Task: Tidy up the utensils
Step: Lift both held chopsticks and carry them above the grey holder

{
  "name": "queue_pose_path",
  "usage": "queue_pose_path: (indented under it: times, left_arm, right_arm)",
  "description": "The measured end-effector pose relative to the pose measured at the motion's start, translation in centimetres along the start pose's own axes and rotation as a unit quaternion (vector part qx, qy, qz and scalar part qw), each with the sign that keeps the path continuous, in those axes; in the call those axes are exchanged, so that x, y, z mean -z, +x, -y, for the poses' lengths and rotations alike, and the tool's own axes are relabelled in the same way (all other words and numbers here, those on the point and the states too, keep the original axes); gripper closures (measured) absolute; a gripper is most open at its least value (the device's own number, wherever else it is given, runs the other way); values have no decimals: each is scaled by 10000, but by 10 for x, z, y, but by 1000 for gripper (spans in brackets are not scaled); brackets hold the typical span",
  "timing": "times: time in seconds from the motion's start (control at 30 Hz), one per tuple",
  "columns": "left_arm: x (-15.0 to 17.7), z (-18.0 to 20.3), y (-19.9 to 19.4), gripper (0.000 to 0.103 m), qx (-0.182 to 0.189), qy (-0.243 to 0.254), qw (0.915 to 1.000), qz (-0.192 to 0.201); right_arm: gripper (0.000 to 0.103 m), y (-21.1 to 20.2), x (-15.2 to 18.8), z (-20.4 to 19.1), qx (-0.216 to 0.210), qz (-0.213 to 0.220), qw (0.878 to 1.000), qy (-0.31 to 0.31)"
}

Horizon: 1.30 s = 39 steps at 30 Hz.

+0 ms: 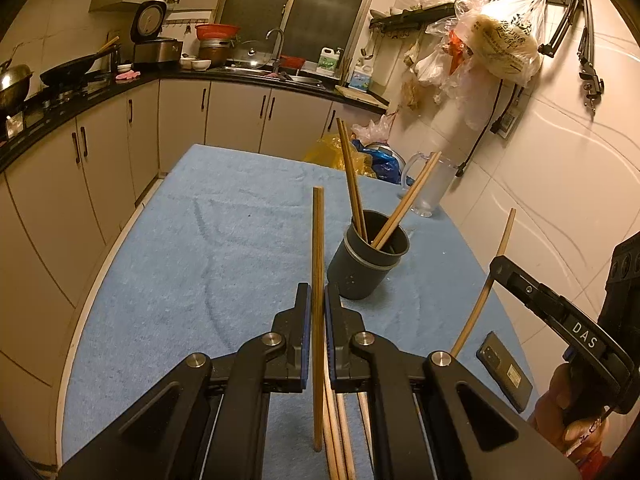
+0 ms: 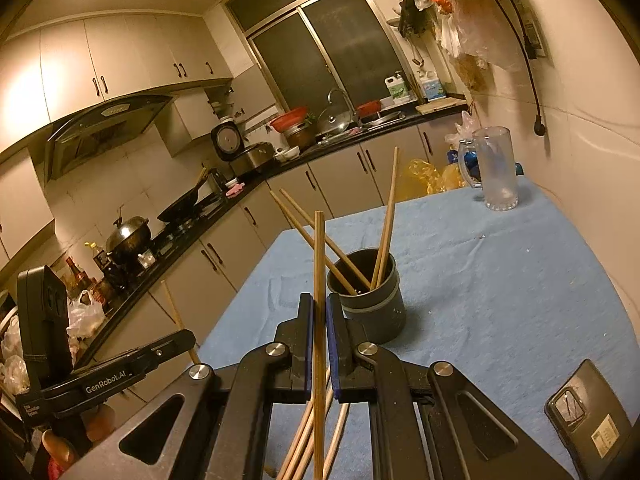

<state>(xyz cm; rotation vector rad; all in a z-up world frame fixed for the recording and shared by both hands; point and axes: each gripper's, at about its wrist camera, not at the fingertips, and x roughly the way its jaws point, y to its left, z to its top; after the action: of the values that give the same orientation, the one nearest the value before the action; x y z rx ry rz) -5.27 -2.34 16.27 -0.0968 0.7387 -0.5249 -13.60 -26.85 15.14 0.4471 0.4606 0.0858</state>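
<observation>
My left gripper [image 1: 318, 289] is shut on one wooden chopstick [image 1: 318, 232], held upright just left of a dark round cup [image 1: 368, 264]. Several chopsticks [image 1: 406, 202] lean inside that cup. My right gripper [image 2: 319, 302] is likewise shut on an upright chopstick [image 2: 319, 252], close in front of the cup [image 2: 366, 308]. Each gripper shows in the other's view: the right gripper [image 1: 496, 270] at the right edge and the left gripper [image 2: 186, 338] at the lower left, each with its stick. Loose chopsticks [image 1: 340, 444] [image 2: 306, 440] lie on the blue towel [image 1: 208, 248] under the grippers.
A black phone [image 1: 506, 372] [image 2: 592, 424] lies on the towel near the right edge. A clear glass mug [image 1: 430, 184] [image 2: 494, 168] stands at the far right corner by the tiled wall. Kitchen cabinets and a counter [image 1: 100, 92] run left of and behind the table.
</observation>
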Motion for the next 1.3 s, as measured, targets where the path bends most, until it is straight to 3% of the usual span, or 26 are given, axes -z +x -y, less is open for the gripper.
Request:
queue_pose_path:
  times: [0.9,1.3]
  left_arm:
    - [-8,2,-4,97,-136,-51,9999,68]
    - [-13,8,-17,97,-117,-2,9998,132]
  right_arm:
    - [96,-3,-11,0,-239,122,9996,45]
    - [96,-19,-18,10,-160,278,9994,140]
